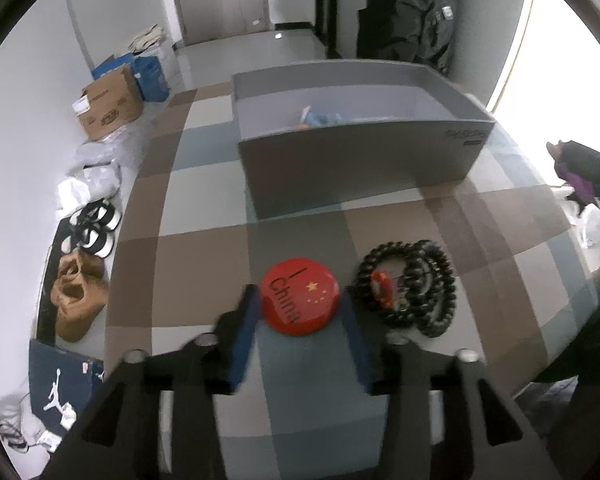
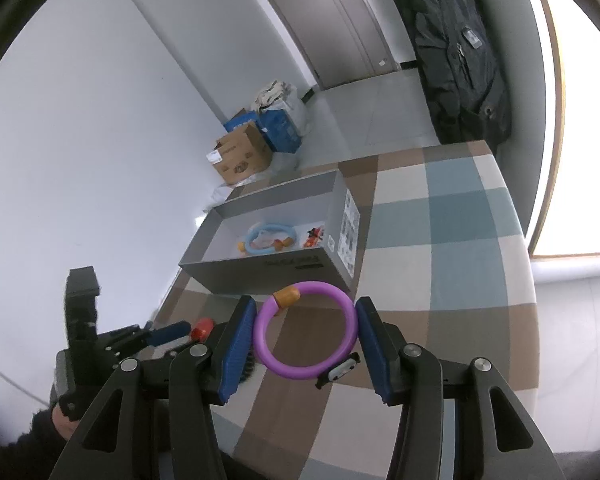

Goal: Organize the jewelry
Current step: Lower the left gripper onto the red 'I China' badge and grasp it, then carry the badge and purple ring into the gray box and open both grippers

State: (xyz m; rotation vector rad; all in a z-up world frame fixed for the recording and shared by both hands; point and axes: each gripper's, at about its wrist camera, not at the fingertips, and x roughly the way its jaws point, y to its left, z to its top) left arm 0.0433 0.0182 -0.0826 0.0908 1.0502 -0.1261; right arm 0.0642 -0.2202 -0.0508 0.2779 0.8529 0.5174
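Left wrist view: the left tool [image 1: 298,300] sits low over the checked table [image 1: 204,208], blue pads either side of the red China badge [image 1: 299,297], which lies flat; whether the pads press it I cannot tell. Black coiled bands [image 1: 410,286] lie just right of it, the grey box [image 1: 356,148] beyond. Right wrist view: the right tool [image 2: 306,330] clasps the purple ring [image 2: 306,330], pads touching both sides, near the box's front wall.

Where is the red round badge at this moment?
In the left wrist view, the red badge lies on the checked tablecloth between the left hand-held gripper's blue fingers, beside the black coiled hair ties.
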